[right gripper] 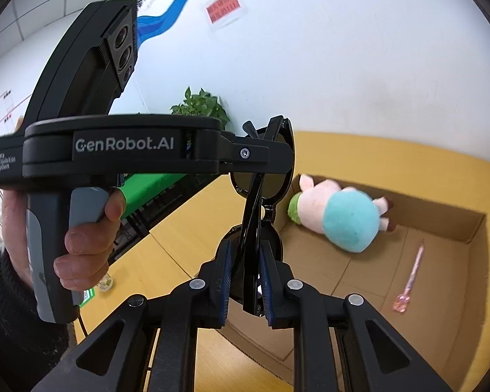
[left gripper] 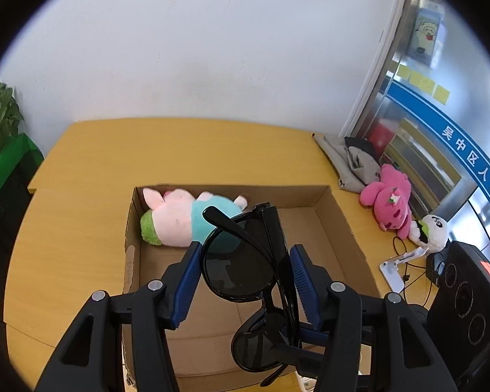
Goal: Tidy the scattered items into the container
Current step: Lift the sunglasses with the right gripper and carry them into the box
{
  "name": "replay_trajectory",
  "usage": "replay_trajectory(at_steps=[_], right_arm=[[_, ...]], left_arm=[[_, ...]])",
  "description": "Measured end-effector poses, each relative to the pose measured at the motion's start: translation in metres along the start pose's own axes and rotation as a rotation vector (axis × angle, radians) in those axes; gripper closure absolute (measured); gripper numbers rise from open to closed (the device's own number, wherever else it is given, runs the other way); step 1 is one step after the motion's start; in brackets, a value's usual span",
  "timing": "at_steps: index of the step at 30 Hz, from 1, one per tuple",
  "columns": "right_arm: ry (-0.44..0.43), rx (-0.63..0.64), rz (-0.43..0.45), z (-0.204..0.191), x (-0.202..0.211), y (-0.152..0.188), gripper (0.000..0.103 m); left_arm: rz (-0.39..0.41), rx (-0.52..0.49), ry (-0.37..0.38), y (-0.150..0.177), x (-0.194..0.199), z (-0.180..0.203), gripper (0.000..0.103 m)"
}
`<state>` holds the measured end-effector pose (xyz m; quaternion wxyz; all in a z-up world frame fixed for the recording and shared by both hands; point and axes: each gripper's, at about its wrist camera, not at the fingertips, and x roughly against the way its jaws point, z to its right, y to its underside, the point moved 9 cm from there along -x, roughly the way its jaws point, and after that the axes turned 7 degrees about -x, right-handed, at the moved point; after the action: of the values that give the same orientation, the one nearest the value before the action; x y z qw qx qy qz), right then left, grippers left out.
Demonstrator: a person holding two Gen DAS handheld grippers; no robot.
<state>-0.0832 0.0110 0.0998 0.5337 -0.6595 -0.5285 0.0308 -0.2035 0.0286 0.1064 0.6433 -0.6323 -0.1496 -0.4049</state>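
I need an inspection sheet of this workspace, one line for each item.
Surface: yellow table, bare at the far side.
Job's things: sunglasses held above the cardboard box; plush pig and pink pen lie inside; pink plush and white plush lie outside.
Clutter: grey cloth at the table's far right edge.
Grippers: left gripper and right gripper are both shut on the sunglasses.
Cables: black cable loops beside the white plush.
Surroundings: white wall, plant, glass door with notes.
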Motion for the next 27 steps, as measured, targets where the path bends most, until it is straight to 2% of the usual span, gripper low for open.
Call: replay_trajectory(at_steps=[3,13,20,27], right_arm=[[-0.013,-0.053,-0.048,0.013,-0.024,0.004,0.087],[-0.012,-0.204,-0.208,0.051,-0.099,0.023,0.088],[-0.058,-0.388,-0.302,0.078,-0.147,0.044,0.087],[-0.042,-0.465,-0.392,0.086,-0.184,0.067,0.087]], left_arm=[[-0.051,0.035,0.029,0.008,-0.024,-0.016,0.050],[-0.191,0.073,0.030,0.031,-0.100,-0.057,0.051],[-0.292,0.065,-0.026,0.051,-0.145,-0.081,0.051],[-0.415,0.033,-0.098,0.077,-0.179,-0.097,0.051]])
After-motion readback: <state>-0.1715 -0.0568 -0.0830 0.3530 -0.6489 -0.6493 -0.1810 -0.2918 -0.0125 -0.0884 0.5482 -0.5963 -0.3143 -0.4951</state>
